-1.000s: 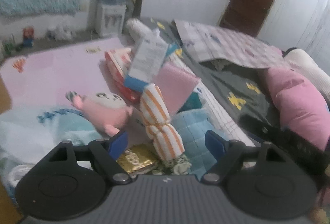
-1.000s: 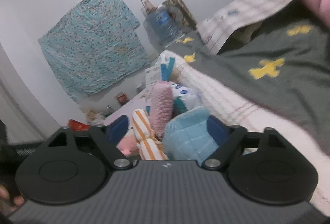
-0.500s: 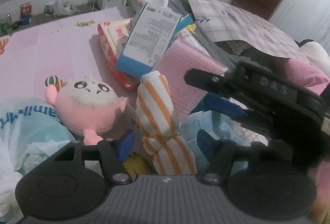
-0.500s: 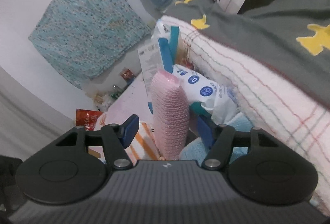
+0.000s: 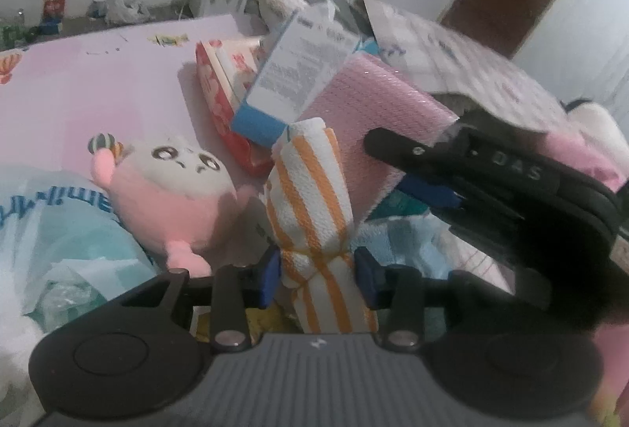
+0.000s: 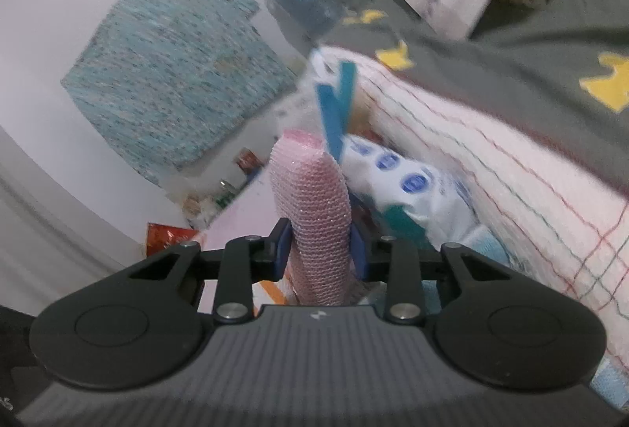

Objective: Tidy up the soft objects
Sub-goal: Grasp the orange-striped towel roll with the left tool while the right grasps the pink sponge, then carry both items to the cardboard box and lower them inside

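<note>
Left wrist view, scanning from the 9 o'clock edge. A pale blue plastic bag (image 5: 59,230) with printed lettering sits at 9 o'clock, crumpled. Just right of it lies a pink plush toy (image 5: 173,191) with a white face, touching the bag. Beyond it, toward 11 o'clock, a bare pink mat (image 5: 98,85).

Centre of frame: the left gripper (image 5: 317,275) has its blue pads pressed against both sides of an orange-striped rolled towel (image 5: 310,199), at the tied waist near the roll's lower end. Tongs narrowed to the roll's width, gripping it. The roll stands tilted, its top pointing to 12 o'clock.

Behind the towel, at 12 o'clock: a red floral box (image 5: 220,100) with a blue-and-white carton (image 5: 291,73) leaning across it. Just right, a pink mesh sponge (image 5: 365,124), leaning against the towel's upper part.

From 3 o'clock the right gripper (image 5: 416,167) reaches in, dark body across the sponge's right edge. A light blue cloth (image 5: 405,242) lies below it, at 5 o'clock.

Right wrist view. A teal patterned cloth (image 6: 169,73) hangs on the wall at 10 o'clock. At centre, that gripper's tongs are drawn in tight on the sponge's near end, one pad on each face; the sponge stands edge-on, rising to 12 o'clock. At 2 o'clock, a white checked blanket (image 6: 511,167) under a dark grey sheet (image 6: 511,45) with yellow shapes.
</note>
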A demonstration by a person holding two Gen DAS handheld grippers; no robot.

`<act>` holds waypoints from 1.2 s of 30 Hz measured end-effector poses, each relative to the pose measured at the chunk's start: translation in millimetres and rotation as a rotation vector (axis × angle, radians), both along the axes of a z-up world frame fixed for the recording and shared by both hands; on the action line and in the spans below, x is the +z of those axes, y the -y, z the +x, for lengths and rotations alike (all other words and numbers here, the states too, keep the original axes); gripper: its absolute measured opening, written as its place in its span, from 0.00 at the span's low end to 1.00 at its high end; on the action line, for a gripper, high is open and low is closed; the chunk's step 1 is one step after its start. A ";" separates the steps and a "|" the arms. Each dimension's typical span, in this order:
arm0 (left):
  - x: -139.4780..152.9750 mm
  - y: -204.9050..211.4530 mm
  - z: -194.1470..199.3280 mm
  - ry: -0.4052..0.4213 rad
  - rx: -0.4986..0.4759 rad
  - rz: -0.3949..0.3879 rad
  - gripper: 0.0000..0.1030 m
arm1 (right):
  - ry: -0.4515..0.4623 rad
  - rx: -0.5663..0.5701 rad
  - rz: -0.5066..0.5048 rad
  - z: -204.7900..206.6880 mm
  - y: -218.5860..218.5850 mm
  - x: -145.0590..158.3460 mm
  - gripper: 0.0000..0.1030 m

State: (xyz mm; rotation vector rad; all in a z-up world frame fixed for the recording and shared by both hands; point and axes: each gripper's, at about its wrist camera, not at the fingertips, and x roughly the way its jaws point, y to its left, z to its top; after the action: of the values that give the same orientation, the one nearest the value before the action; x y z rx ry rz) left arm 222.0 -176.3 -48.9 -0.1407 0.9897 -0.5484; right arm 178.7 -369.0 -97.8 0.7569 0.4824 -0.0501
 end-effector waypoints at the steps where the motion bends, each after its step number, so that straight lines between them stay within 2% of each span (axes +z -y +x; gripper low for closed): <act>1: 4.2 -2.4 -1.9 0.008 0.006 -0.009 0.40 | 0.017 0.001 -0.008 -3.0 -1.1 6.4 0.29; 8: 50.9 -32.4 -28.5 0.102 0.044 -0.084 0.40 | 0.151 0.030 -0.139 -30.2 -24.0 69.8 0.29; 13: 89.6 -75.6 -57.7 0.187 0.098 -0.112 0.40 | 0.238 0.107 -0.205 -53.5 -52.5 116.8 0.29; 19: 132.3 -162.5 -92.6 0.299 0.270 -0.075 0.40 | 0.299 0.277 -0.213 -46.8 -104.5 154.8 0.29; 22: 142.8 -208.6 -97.3 0.318 0.367 -0.013 0.40 | 0.290 0.406 -0.179 -28.8 -144.0 164.4 0.29; 26: 137.3 -262.9 -79.9 0.282 0.480 0.131 0.40 | 0.199 0.585 -0.146 16.8 -206.2 161.7 0.29; 31: 108.7 -319.0 -33.9 0.210 0.550 0.307 0.41 | -0.018 0.784 -0.141 84.5 -294.6 142.1 0.29; 35: 84.9 -351.3 9.9 0.108 0.541 0.359 0.41 | -0.212 0.894 -0.141 125.6 -360.0 119.9 0.29; 36: 79.9 -356.3 21.4 0.086 0.537 0.362 0.41 | -0.244 0.907 -0.140 124.9 -378.6 117.2 0.29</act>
State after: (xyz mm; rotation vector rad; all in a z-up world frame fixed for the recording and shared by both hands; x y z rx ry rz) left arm 243.4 180.0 31.0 -0.0538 0.9044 0.1172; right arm 303.6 9.7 19.5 0.3424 1.0080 0.6692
